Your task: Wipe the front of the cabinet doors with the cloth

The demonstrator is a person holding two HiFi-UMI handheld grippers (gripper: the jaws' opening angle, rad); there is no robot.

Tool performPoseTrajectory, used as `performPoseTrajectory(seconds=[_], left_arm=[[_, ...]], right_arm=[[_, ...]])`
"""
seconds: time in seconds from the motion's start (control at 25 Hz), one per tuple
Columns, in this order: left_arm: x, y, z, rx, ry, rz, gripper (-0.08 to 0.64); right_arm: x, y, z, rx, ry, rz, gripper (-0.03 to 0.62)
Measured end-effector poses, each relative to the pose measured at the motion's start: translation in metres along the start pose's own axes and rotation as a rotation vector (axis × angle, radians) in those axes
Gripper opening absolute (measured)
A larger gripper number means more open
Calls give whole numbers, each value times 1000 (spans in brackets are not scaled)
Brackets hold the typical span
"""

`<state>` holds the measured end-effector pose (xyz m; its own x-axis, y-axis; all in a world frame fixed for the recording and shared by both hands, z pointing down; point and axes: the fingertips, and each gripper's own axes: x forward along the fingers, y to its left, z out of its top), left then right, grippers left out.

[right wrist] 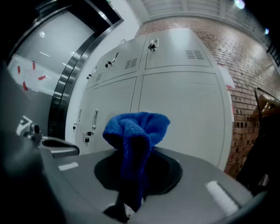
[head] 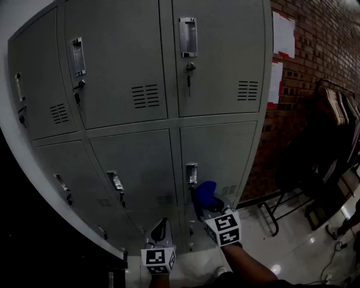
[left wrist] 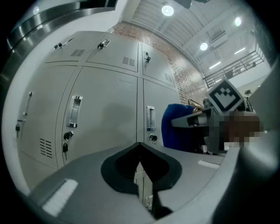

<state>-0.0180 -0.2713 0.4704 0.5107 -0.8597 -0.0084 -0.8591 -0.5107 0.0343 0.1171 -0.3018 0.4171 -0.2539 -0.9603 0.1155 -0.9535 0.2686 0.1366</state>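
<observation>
A grey metal locker cabinet (head: 140, 107) with several doors fills the head view. My right gripper (head: 209, 206) is shut on a bunched blue cloth (head: 205, 194), held close to the front of the lower right door (head: 222, 154) near its handle (head: 192, 174). In the right gripper view the blue cloth (right wrist: 135, 140) stands up out of the jaws, with the lower right door (right wrist: 179, 113) just beyond it; touch cannot be told. My left gripper (head: 160, 232) hangs lower, jaws together and empty. The left gripper view shows the blue cloth (left wrist: 175, 127) at right.
A red brick wall (head: 315, 84) with white papers (head: 283, 35) stands right of the lockers. A dark clothes rack (head: 326, 140) with hangers stands on the shiny floor (head: 292, 247) at right. A white wall (head: 17, 17) borders the cabinet at left.
</observation>
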Motion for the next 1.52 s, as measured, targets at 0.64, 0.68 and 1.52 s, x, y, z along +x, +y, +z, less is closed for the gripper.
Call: performPoseTrajectory(seconds=[0.64, 0.68, 1.52], left_arm=[[-8, -2, 5, 18, 10, -21, 14], [-8, -2, 6, 21, 7, -23, 14], [-3, -21, 16, 21, -11, -52, 14]], right_arm=[[55, -21, 194, -42, -205, -11, 58], [58, -23, 196, -46, -199, -9, 58], [13, -136, 171, -40, -142, -105, 60]])
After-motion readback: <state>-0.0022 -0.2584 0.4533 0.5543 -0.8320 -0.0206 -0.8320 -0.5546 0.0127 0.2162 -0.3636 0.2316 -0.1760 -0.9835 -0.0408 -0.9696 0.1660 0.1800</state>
